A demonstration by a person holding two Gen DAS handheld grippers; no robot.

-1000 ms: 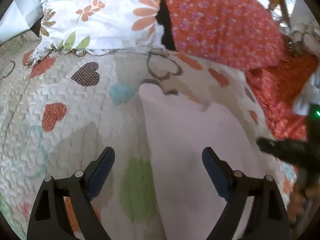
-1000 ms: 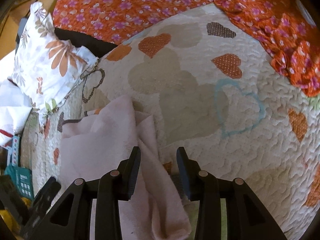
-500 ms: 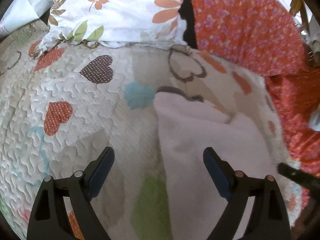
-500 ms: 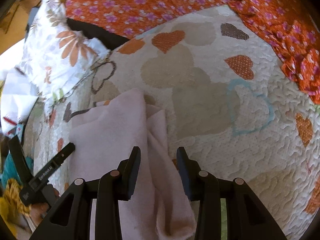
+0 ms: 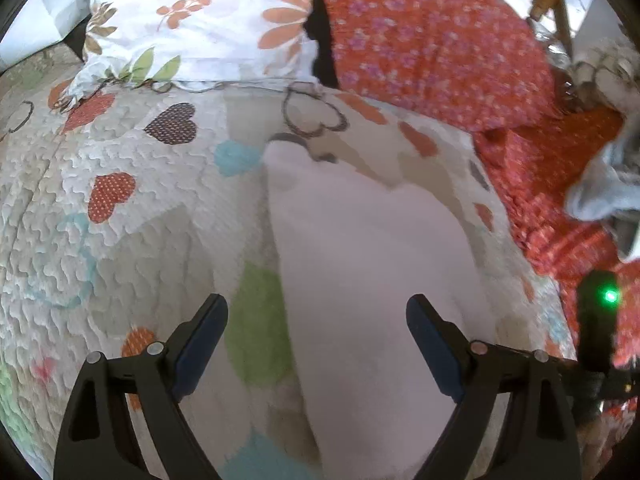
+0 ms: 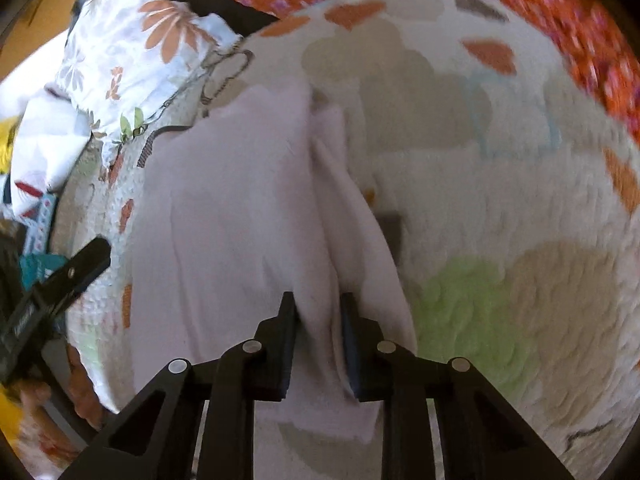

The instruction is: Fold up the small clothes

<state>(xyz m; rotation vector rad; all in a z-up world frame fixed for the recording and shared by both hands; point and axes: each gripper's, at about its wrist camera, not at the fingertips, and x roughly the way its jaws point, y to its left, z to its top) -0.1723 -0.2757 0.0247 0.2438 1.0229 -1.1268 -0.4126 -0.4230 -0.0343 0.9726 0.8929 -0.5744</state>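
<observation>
Pink cloth [image 6: 240, 216]: lay rumpled on the quilt [image 6: 520, 200], a raised fold running along its right side.
Right gripper [image 6: 318, 312]: jaws were closing, the fold between them, pads against the fabric.
Left gripper [image 5: 316, 320]: jaws spread wide, grasping nothing, above the cloth's left edge.
Quilt: white, printed with hearts.
Pillow [image 5: 200, 20]: floral, at the quilt's far edge.
Orange fabric [image 5: 432, 40]: flowered, beside the pillow.
</observation>
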